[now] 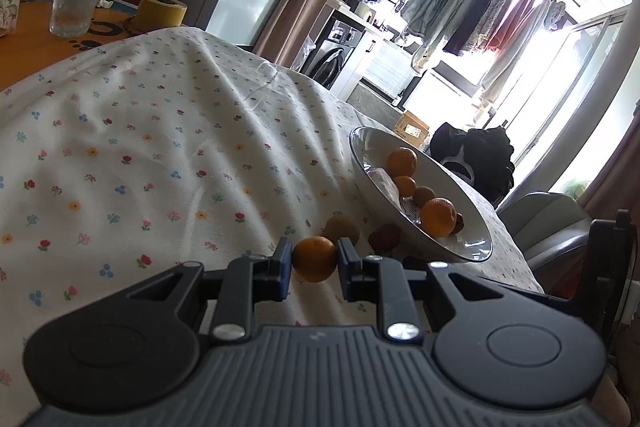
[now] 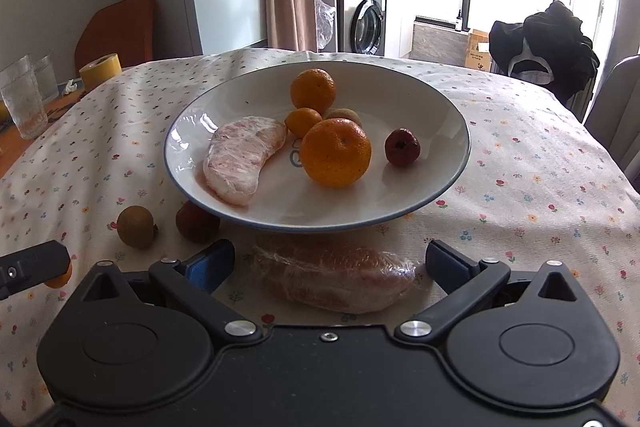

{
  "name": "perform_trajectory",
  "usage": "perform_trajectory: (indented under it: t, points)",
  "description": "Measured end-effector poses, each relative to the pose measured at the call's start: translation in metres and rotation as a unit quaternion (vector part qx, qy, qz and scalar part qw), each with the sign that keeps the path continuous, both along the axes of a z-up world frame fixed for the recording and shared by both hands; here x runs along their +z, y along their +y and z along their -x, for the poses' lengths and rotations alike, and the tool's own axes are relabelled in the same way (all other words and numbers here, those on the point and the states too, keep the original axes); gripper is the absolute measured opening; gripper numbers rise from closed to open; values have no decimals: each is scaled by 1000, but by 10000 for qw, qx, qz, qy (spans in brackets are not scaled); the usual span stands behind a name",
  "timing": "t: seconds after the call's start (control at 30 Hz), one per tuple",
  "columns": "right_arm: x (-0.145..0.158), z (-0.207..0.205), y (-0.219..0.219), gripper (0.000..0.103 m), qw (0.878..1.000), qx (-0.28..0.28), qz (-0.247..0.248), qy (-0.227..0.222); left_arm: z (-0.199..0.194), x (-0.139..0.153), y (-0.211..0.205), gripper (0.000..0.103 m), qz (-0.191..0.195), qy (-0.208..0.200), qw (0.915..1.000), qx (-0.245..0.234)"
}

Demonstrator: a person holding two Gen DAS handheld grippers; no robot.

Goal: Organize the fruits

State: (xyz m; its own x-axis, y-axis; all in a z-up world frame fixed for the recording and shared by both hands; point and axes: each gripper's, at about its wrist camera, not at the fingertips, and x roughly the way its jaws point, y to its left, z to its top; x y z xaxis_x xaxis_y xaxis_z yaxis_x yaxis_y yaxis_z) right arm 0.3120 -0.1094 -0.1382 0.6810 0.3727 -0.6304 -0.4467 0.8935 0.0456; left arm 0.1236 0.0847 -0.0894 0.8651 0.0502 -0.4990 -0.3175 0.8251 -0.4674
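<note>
1. Left wrist view: the left gripper [image 1: 315, 263] is clamping a small orange [image 1: 315, 259] between its blue pads, both pads pressing against the fruit's sides, over the flowered tablecloth [image 1: 160, 155].
2. Just beyond that orange, a brown round fruit [image 1: 342, 229] and a dark red fruit [image 1: 385, 237] are lying on the cloth, close by the near rim of the white plate [image 1: 472, 251].
3. Right wrist view: the right gripper [image 2: 330, 263] is standing wide open, its jaws spread to either side of a plastic-wrapped pomelo piece [image 2: 336, 277] that is lying on the cloth just in front of the plate's near rim (neither jaw is touching the wrap, as far as the view shows).
4. Inside the plate [image 2: 448, 115], a second wrapped pomelo piece [image 2: 242, 159] is lying at the left, a big orange [image 2: 336, 151] is sitting near the middle, and another orange [image 2: 313, 90] is sitting toward the far rim.
5. A smaller orange [image 2: 303, 121] and a pale round fruit [image 2: 344, 115] are crowding between those two, touching them, while a red date-like fruit [image 2: 402, 147] is resting apart toward the plate's right side.
6. At the table's far left corner, past the cloth's edge, drinking glasses [image 2: 24, 103] and a yellow tape roll [image 2: 100, 69] are standing on bare wood.
</note>
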Motion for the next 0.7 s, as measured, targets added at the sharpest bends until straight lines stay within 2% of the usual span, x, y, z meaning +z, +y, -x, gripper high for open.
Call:
perform_trajectory:
  t: [0.1,0.17,0.2,0.27,0.33,0.57,0.7]
  points:
    - [-1,-2,2,102,10000,-89,2,-12,-1,0,-2,22,-10,25,10000,1]
    - [-1,-2,1,94,9998,-172,10,-76,0,0,-3,22,-23,21,10000,-7]
    - [-1,-2,1,87,9997,-187,17,-135,0,1,-3,22,-30,11,10000,-13]
    - [-1,-1,-1,84,9998,-142,2,-161,2,1,-3,22,-31,-2,10000,-7]
    - [0,1,-2,75,9998,-63,-1,-206,4,1,-1,22,-15,-6,10000,13]
    - [3,10,-5,64,9996,72,-65,-247,12,2,4,22,28,-59,10000,55]
    - [5,16,-6,53,9994,226,-69,-246,14,3,6,22,48,-79,9999,62]
